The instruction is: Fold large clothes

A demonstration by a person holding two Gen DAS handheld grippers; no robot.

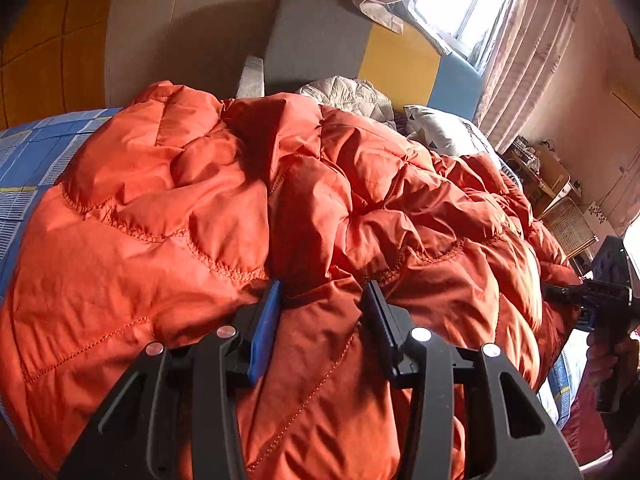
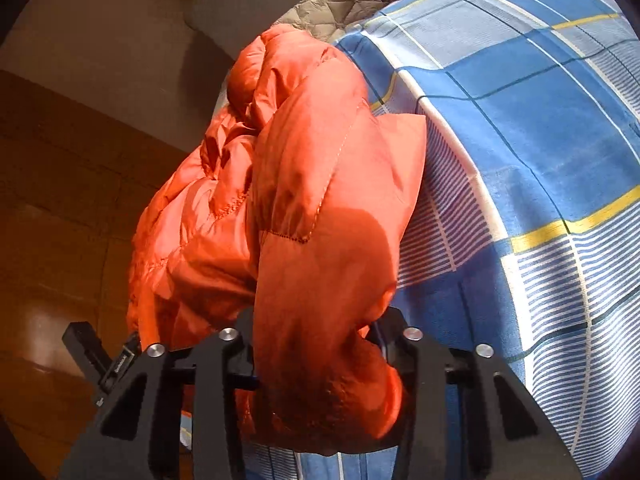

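Your orange jacket (image 1: pixel 224 216) is slick, faintly shiny quilted cloth, puffy, with raised stitch lines. Each tool, left (image 1: pixel 324 312) and right (image 2: pixel 316 344), is matt black plastic with bright metal pins. At two o'clock in your right view, the bed sheet (image 2: pixel 520 128) is flat, dull woven cotton.

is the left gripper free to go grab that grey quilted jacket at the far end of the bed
Probably not yet: the left gripper has orange jacket fabric bunched between its jaws, and that jacket's bulk lies before the grey jacket.
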